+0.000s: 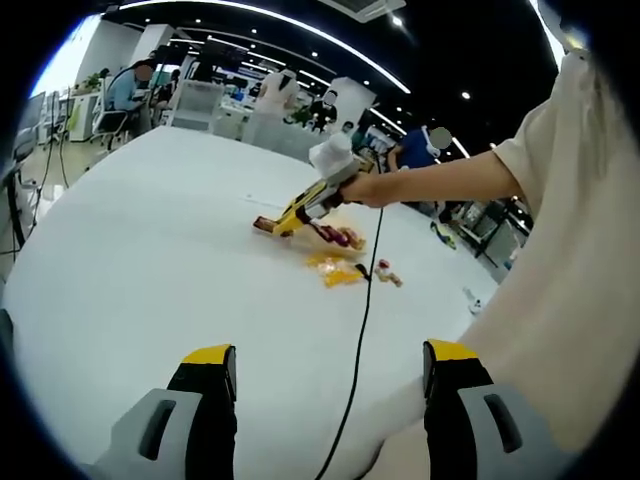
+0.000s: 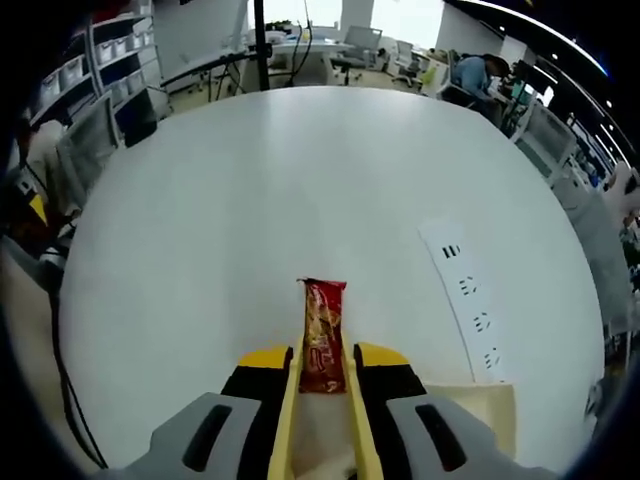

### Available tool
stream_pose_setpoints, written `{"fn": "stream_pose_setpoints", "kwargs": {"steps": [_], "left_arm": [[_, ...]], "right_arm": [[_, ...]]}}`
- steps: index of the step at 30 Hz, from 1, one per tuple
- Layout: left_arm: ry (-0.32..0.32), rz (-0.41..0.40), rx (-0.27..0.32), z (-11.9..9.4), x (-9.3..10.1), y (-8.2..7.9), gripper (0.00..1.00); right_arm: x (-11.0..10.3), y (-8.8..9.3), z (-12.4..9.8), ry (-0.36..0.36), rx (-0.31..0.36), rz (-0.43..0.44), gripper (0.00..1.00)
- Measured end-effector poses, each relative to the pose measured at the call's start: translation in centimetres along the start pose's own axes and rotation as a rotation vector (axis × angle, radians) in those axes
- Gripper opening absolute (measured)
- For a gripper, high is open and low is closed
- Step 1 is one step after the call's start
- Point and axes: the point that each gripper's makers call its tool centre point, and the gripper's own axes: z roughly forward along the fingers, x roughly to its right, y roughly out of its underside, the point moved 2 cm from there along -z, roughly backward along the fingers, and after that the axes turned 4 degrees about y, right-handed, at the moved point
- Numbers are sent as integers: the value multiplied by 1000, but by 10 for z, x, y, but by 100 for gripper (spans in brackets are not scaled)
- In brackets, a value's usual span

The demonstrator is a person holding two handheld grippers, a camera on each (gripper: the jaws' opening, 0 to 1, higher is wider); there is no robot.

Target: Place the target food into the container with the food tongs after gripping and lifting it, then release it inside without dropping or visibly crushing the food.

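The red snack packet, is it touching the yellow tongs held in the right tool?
Touching. In the right gripper view, the red snack packet sits pinched between the two yellow tong arms, which the right tool squeezes against its sides.

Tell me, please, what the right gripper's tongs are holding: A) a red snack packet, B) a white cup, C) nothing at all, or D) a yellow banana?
A: in the right gripper view, the yellow tongs pinch a red snack packet that sticks out over the white table.
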Motion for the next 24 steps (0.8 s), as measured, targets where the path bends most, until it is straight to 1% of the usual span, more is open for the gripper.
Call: {"fn": "stream_pose_setpoints", "kwargs": {"steps": [1, 3, 5, 6, 8, 10, 16, 18, 19, 20, 22, 24], "left_arm": [[2, 1, 0, 0, 0, 0, 76], [6, 6, 0, 1, 1, -1, 76], [10, 9, 1, 2, 2, -3, 76], [12, 13, 1, 2, 3, -3, 76], [15, 16, 1, 2, 3, -4, 76], [18, 20, 2, 1, 4, -4, 76], [27, 29, 4, 0, 6, -6, 76], [32, 35, 4, 0, 7, -6, 77], [35, 40, 4, 0, 7, -7, 77], [37, 43, 5, 0, 8, -7, 77], [39, 47, 7, 0, 8, -8, 77], [39, 47, 8, 0, 9, -9, 77]], "right_arm": [[1, -1, -1, 9, 7, -2, 24], [-1, -2, -5, -5, 13, 11, 24], [1, -3, -7, 17, 20, 2, 24], [-1, -4, -9, 1, 22, 19, 24], [0, -4, -12, 21, 26, 7, 24], [1, -5, -16, 17, 32, 18, 24], [2, -3, -27, 25, 33, 26, 23], [1, -1, -29, 28, 23, 22, 23], [-1, 1, -31, 18, 18, 23, 23], [2, 1, -33, 49, 28, 14, 23], [-1, 2, -37, 28, 26, 29, 23], [2, 3, -40, 59, 26, 12, 23]]}}
